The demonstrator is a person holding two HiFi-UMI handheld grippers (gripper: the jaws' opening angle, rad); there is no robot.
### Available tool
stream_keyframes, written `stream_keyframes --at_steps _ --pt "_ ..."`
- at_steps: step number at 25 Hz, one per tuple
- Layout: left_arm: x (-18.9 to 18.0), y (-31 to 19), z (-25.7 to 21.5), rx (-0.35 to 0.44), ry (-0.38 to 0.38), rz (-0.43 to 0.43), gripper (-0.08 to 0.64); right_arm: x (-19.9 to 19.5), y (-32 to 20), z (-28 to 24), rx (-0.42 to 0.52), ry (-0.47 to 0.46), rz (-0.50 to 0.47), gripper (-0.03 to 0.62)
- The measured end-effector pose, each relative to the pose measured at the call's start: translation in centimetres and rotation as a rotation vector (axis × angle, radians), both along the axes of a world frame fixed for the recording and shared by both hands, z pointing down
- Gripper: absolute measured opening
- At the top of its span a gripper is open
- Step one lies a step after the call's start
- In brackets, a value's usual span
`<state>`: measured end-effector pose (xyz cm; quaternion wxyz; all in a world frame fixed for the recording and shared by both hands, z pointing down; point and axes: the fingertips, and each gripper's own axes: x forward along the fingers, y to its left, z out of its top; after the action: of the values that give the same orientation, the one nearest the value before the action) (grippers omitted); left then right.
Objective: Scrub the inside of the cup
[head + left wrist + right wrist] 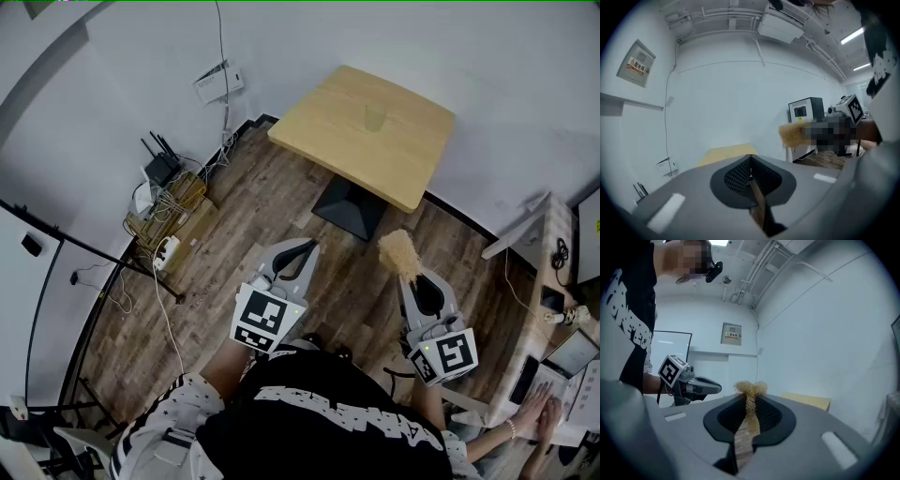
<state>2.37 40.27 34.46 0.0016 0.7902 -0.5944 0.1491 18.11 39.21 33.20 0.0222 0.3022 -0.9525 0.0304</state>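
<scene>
Standing upright toward the far side of a square, smooth light-wood table (412,159): a small, pale greenish, see-through cup (375,117), well apart from both grippers. Pinching a tan, frizzy, fibrous scrubber (751,389) tightly in the right gripper (750,398), with the tuft poking past the dark mesh-textured tips. Holding the left gripper (750,158) closed tight, with nothing in it.

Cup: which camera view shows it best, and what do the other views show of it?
The head view: the cup stands upright on the table, whole and unobstructed. The left gripper view shows only part of the tabletop, the right gripper view only a corner; neither shows the cup.
</scene>
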Motion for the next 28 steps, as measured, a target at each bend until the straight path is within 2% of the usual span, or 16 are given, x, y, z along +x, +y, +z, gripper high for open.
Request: stream_keyframes --at_steps 13,21,28 --pt "3.7 0.0 0.2 -0.025 -0.03 0.017 0.003 4.4 0.3 0.3 -0.007 -0.072 0.045 0.064" --pt "6.2 0.4 0.2 -0.02 -0.042 0.031 0.003 7.1 1.1 1.0 -0.018 -0.084 0.069 0.066" --pt "6.8 1.5 0.7 -0.025 -0.036 0.027 0.003 8.0 2.4 1.8 -0.033 -0.09 0.077 0.066"
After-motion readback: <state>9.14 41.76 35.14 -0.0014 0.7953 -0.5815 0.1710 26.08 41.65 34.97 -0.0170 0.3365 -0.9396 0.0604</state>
